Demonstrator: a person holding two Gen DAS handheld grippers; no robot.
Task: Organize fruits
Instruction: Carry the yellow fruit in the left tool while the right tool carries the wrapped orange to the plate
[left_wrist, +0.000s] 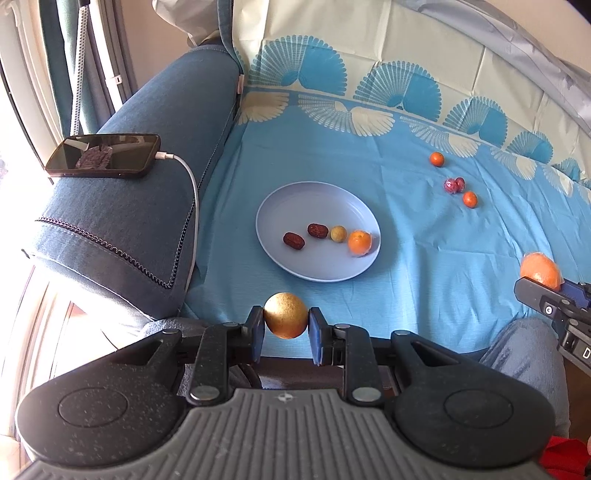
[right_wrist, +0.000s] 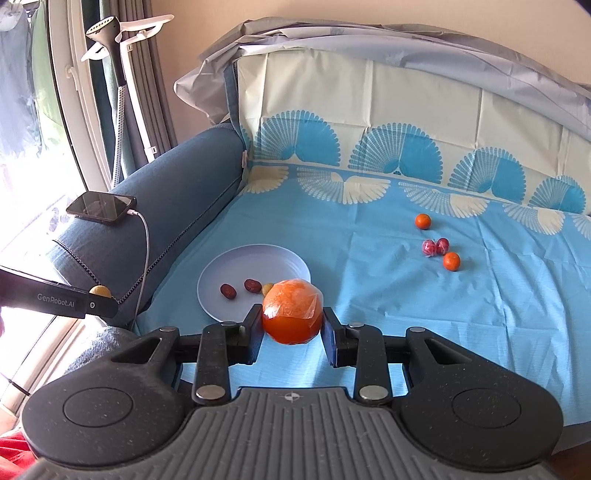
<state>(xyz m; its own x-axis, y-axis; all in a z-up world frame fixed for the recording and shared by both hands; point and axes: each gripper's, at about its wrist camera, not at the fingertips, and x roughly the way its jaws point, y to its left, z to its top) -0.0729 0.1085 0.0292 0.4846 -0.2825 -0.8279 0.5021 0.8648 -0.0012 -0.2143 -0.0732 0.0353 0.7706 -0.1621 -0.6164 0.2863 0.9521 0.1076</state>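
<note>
The left gripper is clamped on a round golden-yellow fruit, its blue-padded fingers pressing both sides, and it hangs above the light blue patterned cloth that covers the seat. Just ahead of its fingertips lies a pale lavender round plastic plate holding, from the gripper's left to right, two dark red wrinkled dates, a small yellow-green round fruit and a plastic-wrapped orange, the last two nearly touching. Farther ahead and to the right, two small bright orange tangerines sit on the cloth with a pair of small red wrapped fruits between them. The right gripper is closed on a large orange wrapped in clear plastic film, held above the cloth just short of the plate's near rim. To the left of both grippers, a black smartphone with a white charging cable plugged in rests on the dark blue fabric sofa armrest.
</note>
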